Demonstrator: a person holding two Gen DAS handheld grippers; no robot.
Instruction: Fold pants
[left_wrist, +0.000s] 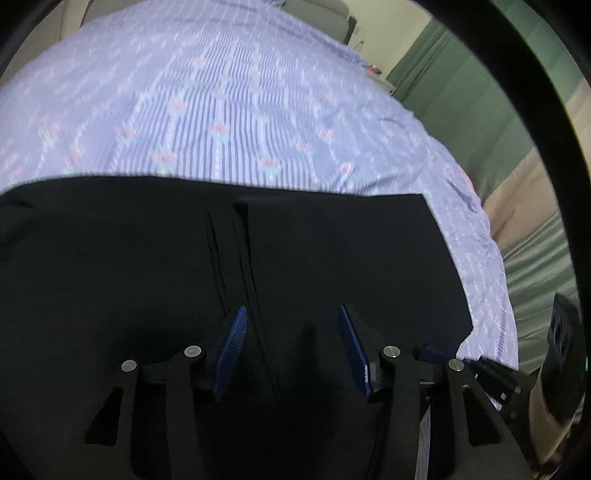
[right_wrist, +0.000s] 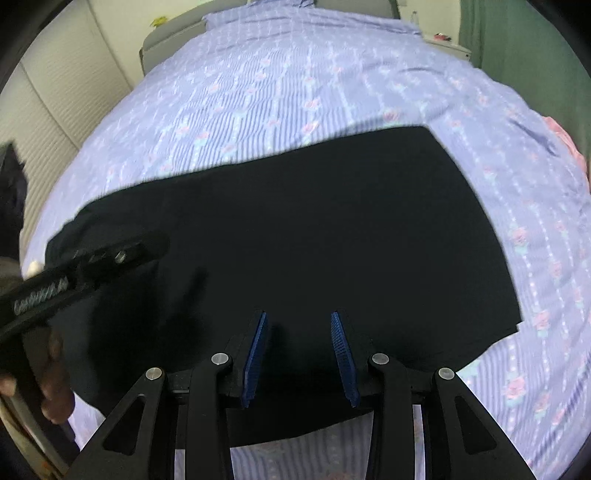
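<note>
Right wrist: claw (right_wrist: 299, 315) half-open over pants (right_wrist: 295, 229)

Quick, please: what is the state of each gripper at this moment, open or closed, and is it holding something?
Left gripper: open above the black pants, holding nothing.
Right gripper: open above the pants, holding nothing.

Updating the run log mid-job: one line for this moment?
pants: black, flat on bedspread | left gripper: open over pants | right gripper: open over near edge
</note>
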